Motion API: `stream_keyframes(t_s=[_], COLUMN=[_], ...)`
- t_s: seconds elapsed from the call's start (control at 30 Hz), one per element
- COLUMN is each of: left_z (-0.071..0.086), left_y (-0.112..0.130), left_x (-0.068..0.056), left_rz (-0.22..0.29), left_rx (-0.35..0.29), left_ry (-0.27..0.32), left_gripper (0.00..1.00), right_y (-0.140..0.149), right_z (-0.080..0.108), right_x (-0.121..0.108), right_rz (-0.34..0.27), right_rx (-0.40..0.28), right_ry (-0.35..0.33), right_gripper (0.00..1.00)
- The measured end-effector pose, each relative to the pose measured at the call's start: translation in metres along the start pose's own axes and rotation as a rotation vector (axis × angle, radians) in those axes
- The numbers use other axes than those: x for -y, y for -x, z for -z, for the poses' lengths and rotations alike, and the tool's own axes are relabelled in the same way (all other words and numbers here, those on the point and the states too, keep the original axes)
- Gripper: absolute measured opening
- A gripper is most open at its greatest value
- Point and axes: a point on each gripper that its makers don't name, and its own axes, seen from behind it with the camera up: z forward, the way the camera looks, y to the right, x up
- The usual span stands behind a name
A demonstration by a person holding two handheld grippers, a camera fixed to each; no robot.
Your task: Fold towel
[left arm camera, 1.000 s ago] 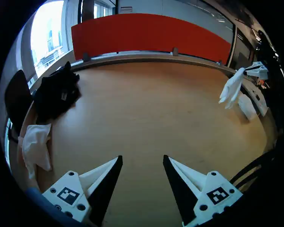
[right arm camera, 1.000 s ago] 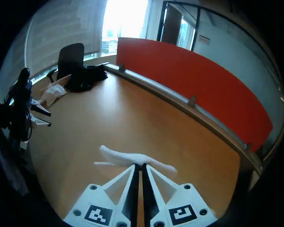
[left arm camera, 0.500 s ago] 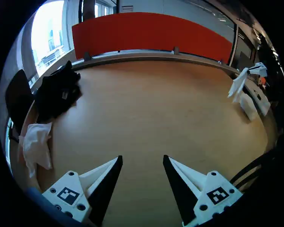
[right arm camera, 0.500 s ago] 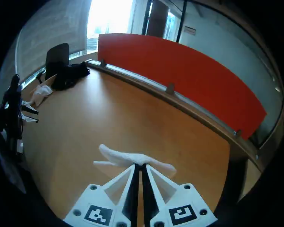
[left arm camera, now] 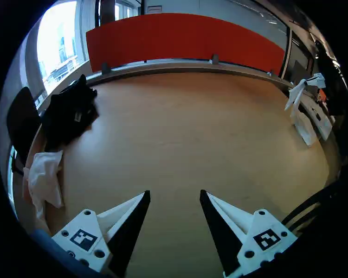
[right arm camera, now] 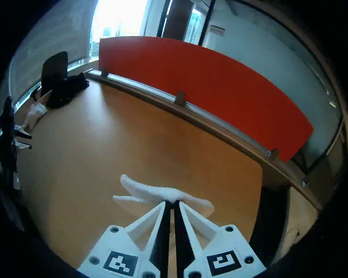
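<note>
The right gripper (right arm camera: 173, 204), clamped on the white towel (right arm camera: 146, 191), had carried it farther right above the table (left arm camera: 183, 129). The left gripper (left arm camera: 173, 197) hung spread and empty, so folding seemingly hadn't begun.

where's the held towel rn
In the right gripper view, low centre, the towel is pinched in the shut right gripper, above the wooden table.

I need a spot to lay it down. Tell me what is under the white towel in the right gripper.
The white cloth towel, pinched in the right gripper, hangs over the orange-brown wooden tabletop. The patch directly beneath the cloth is covered.
</note>
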Motion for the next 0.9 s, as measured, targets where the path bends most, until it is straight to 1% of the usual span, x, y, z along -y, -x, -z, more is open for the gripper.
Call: stream_keyframes(t_s=[0.2, 0.4, 0.7, 0.9], left_z=[0.000, -0.001, -0.002, -0.003], left_y=[-0.001, -0.001, -0.007, -0.010], left_x=[-0.002, -0.004, -0.011, -0.014], left_rz=[0.000, -0.003, -0.014, -0.022], left_rx=[0.002, 0.005, 0.001, 0.000], left_ry=[-0.005, -0.007, 0.001, 0.007], left_gripper=[0.79, 0.79, 0.79, 0.79], right_y=[0.007, 0.015, 0.022, 0.030], right_z=[0.005, 0.008, 0.014, 0.023], right_x=[-0.028, -0.045, -0.051, -0.051], right_rz=[-0.016, -0.024, -0.032, -0.030], right_rx=[0.019, 0.033, 0.041, 0.048], right_ry=[0.031, 0.050, 0.058, 0.059], right_gripper=[0.05, 0.05, 0.05, 0.05])
